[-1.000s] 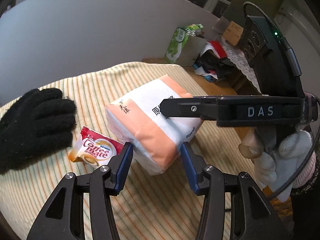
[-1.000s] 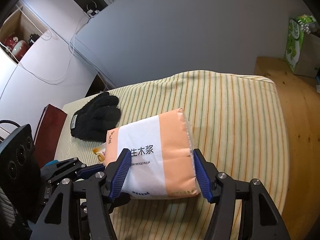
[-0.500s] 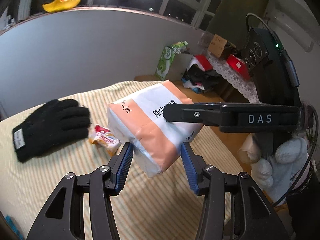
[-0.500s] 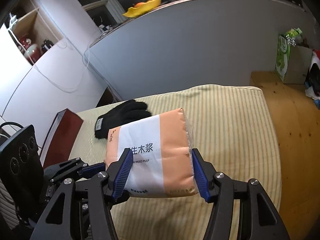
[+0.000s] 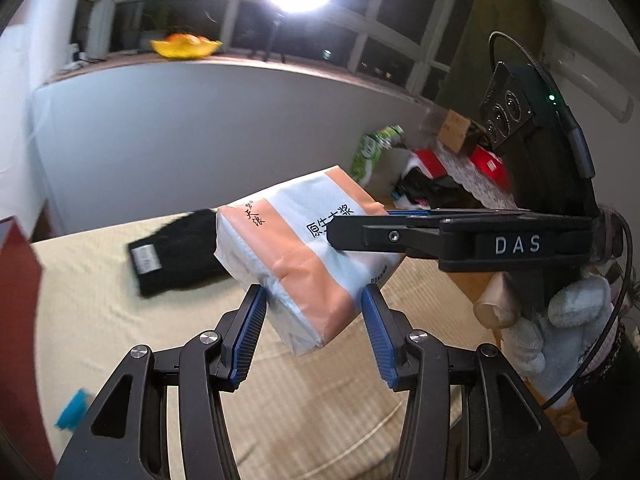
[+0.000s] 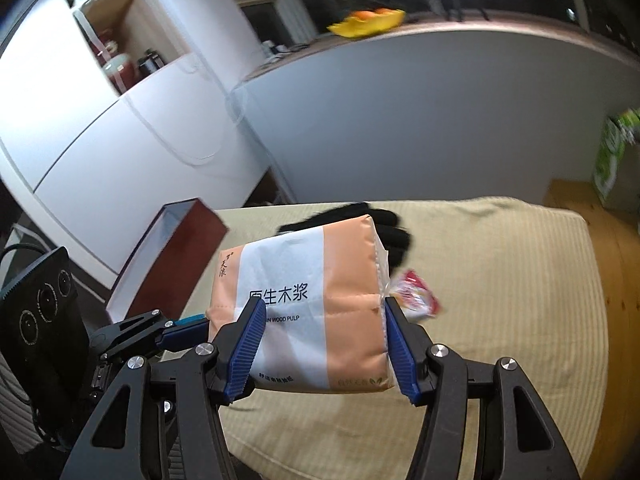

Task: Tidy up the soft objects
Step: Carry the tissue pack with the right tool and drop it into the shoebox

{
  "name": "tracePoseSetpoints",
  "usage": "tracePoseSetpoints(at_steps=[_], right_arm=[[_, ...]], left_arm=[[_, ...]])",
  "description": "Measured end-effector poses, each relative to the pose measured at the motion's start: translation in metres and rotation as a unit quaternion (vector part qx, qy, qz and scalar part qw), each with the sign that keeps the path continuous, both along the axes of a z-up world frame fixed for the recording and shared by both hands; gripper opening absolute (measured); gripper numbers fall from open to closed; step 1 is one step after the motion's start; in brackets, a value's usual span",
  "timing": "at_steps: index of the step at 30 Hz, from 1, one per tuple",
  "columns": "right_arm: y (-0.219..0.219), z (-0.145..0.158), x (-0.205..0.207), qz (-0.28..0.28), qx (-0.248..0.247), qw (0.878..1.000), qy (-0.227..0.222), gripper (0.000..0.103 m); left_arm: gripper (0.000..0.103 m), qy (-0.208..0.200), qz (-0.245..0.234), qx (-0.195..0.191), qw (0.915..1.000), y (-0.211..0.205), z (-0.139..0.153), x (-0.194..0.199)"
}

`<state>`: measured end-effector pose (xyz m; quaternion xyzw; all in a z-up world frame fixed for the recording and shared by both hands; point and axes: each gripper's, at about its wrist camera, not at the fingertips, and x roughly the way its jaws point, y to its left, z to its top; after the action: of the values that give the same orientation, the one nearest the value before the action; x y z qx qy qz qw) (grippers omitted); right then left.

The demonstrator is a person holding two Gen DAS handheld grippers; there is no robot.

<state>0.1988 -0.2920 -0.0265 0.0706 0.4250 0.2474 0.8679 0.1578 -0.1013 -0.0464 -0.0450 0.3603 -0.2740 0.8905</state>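
Note:
A soft orange-and-white tissue pack (image 5: 296, 256) is held in the air above the striped cloth (image 5: 120, 320). My left gripper (image 5: 312, 332) is shut on one end of it. My right gripper (image 6: 324, 344) is shut on the pack (image 6: 316, 300) from its side, and shows in the left wrist view (image 5: 440, 236) crossing from the right. A black glove (image 5: 180, 256) lies on the cloth behind the pack, also partly seen in the right wrist view (image 6: 384, 224). A red-and-white Coffee mate sachet (image 6: 416, 296) lies on the cloth beside the glove.
A dark red open box (image 6: 168, 256) stands at the cloth's left edge. A green carton (image 5: 372, 152) and a clutter of clothes (image 5: 432, 184) sit on the wooden surface to the right. A grey wall (image 5: 200, 140) runs behind the cloth.
Both grippers have lifted the tissue pack higher off the cloth and swung it left. The glove and sachet stay on the cloth, and the red box has come into view.

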Motion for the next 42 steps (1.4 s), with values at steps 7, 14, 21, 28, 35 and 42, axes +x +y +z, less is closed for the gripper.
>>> tracePoseSetpoints(at_steps=[7,14,21,28,35,42], right_arm=[[0.081,0.022,-0.025,0.050,-0.044,0.996,-0.063,0.055],[0.136,0.027,-0.033,0.097,-0.044,0.991,-0.082,0.055],[0.189,0.025,-0.030,0.142,-0.038,0.986,-0.078,0.055],[0.245,0.018,-0.021,0.185,-0.031,0.980,-0.070,0.055],[0.303,0.005,-0.002,0.221,-0.014,0.974,-0.042,0.055],[0.356,-0.004,0.014,0.255,-0.004,0.966,-0.028,0.055]], left_arm=[[0.047,-0.029,0.051,0.004,0.9982,0.051,0.011,-0.023],[0.047,-0.044,0.103,0.001,0.9937,0.100,0.015,-0.044],[0.047,-0.047,0.147,0.015,0.9878,0.139,0.016,-0.054],[0.047,-0.044,0.200,0.024,0.9785,0.186,0.014,-0.057],[0.047,-0.036,0.257,0.011,0.9658,0.233,0.007,-0.058],[0.047,-0.028,0.302,0.018,0.9526,0.266,0.001,-0.061]])
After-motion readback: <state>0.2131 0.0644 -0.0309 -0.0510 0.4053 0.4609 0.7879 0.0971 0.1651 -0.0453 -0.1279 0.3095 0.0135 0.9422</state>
